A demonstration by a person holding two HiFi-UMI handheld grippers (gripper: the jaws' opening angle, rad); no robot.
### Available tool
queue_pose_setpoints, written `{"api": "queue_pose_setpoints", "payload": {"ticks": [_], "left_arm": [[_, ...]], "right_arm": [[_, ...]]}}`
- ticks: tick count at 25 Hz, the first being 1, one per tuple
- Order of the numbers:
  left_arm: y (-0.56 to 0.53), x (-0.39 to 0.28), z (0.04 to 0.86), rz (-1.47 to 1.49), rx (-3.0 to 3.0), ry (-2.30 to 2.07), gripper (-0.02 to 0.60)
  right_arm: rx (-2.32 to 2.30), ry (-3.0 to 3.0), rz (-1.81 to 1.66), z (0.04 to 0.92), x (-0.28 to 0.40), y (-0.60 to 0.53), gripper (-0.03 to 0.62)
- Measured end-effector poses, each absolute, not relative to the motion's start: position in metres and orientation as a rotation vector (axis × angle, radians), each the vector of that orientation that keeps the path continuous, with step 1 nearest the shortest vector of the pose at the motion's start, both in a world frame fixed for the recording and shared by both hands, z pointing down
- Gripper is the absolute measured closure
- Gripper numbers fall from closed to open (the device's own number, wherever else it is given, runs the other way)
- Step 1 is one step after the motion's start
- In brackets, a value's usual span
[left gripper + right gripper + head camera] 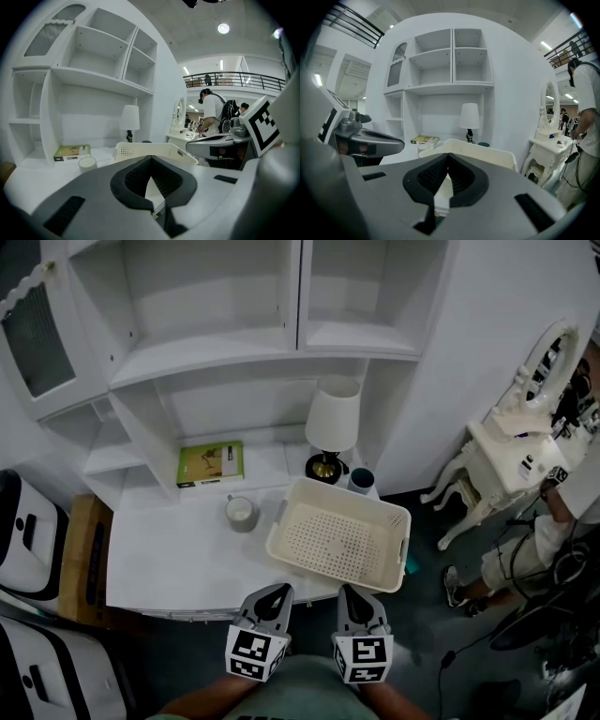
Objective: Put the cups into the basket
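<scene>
A cream perforated basket lies on the white desk, empty inside. A pale cup stands just left of the basket; it also shows as a white cup in the left gripper view. A dark teal cup stands behind the basket beside the lamp. My left gripper and right gripper hang side by side at the desk's front edge, both shut with nothing between the jaws. The basket sits straight ahead of the right gripper. The left gripper faces the basket.
A white lamp and a green book stand at the back of the desk under white shelves. A white dressing table stands to the right. A person stands there. White and black machines sit at the left.
</scene>
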State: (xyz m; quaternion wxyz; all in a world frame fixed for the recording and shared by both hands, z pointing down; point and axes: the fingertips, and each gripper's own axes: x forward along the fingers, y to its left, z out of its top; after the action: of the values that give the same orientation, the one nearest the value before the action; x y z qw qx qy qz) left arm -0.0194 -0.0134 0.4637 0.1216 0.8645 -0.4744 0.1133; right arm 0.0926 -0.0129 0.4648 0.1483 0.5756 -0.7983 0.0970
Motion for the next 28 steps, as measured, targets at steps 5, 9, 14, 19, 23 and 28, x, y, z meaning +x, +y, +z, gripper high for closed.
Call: {"api": "queue_pose_setpoints", "payload": {"ticks": [5,9,14,19,23,28], "left_arm": [[-0.024,-0.037,0.462,0.312,2.531,-1.374,0.574],[-0.03,-0.046,0.463,0.292,2.533,-1.359,0.574],[-0.037,-0.052,0.464,0.267,2.527,-1.361,0.574],[-0.052,-0.047,0.466,0.269,2.519,-1.368,0.574],[-0.072,-0.04,0.465,0.272,2.509,-1.387,0.574],[-0.101,-0.023,0.457,0.263,2.508,-1.411,0.574]], "right_arm": [[1.682,-2.282,0.285,0.46,0.078,-0.024,0.58],[1.691,-2.265,0.267,0.458,0.069,-0.03,0.58],[1.694,-2.24,0.263,0.462,0.07,-0.036,0.58],[1.681,-2.241,0.256,0.464,0.076,-0.052,0.58],[1.657,-2.254,0.265,0.467,0.083,-0.071,0.58],[1.63,-2.274,0.248,0.46,0.097,-0.102,0.58]]}}
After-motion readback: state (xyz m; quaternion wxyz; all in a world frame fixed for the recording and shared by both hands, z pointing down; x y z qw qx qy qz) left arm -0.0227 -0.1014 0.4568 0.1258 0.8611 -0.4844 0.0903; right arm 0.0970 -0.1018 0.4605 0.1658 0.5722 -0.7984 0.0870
